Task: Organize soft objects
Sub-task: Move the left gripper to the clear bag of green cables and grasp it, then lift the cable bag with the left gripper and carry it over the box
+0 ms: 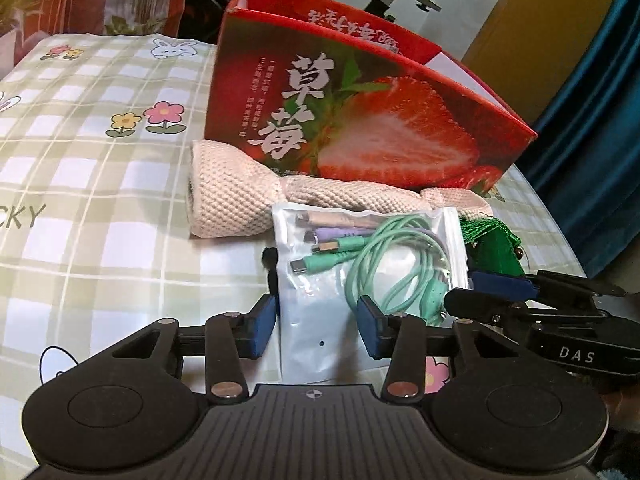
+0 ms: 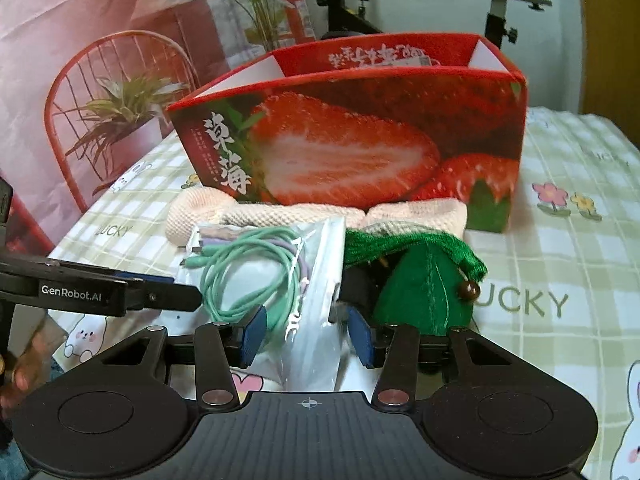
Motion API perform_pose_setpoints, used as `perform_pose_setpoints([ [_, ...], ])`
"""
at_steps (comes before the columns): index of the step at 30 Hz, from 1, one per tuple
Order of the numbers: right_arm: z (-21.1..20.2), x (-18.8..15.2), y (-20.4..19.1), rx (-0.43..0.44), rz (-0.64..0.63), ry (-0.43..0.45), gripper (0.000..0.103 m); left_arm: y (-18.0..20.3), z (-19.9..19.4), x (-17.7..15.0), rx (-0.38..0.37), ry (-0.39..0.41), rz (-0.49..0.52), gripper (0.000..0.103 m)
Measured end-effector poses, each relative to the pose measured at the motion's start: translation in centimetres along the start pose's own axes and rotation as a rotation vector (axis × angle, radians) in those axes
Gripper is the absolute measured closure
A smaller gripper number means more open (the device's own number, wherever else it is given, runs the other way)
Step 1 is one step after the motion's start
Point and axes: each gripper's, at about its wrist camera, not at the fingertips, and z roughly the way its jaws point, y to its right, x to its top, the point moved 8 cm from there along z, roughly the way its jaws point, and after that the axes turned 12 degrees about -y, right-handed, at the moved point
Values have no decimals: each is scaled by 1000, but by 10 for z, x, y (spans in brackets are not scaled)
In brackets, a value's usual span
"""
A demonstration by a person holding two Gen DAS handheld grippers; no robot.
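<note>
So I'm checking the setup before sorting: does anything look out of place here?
Mostly the clear bag of cables: it holds charging cables, not soft goods, yet lies among the knit cloth and green pouch before the strawberry box.

The left gripper [image 1: 318,326] pointed toward 12 o'clock and tilted downward, its blue-padded jaws partly apart. The right gripper [image 2: 307,334] was posed alike, its jaws about as wide. The two sat close side by side: in the left wrist view the right one reached in from 3 o'clock. A hand [image 2: 18,376] gripped the left tool at 8 o'clock.
</note>
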Motion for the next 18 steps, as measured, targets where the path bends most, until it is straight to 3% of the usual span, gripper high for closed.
perform_pose_setpoints([
  [13,13,6,-7,1,-25,0,61,-10,5,23,-10,-1,-39,56],
  [18,14,5,-7,-3,-37,2,67,-5,6,28,-44,-7,-34,55],
])
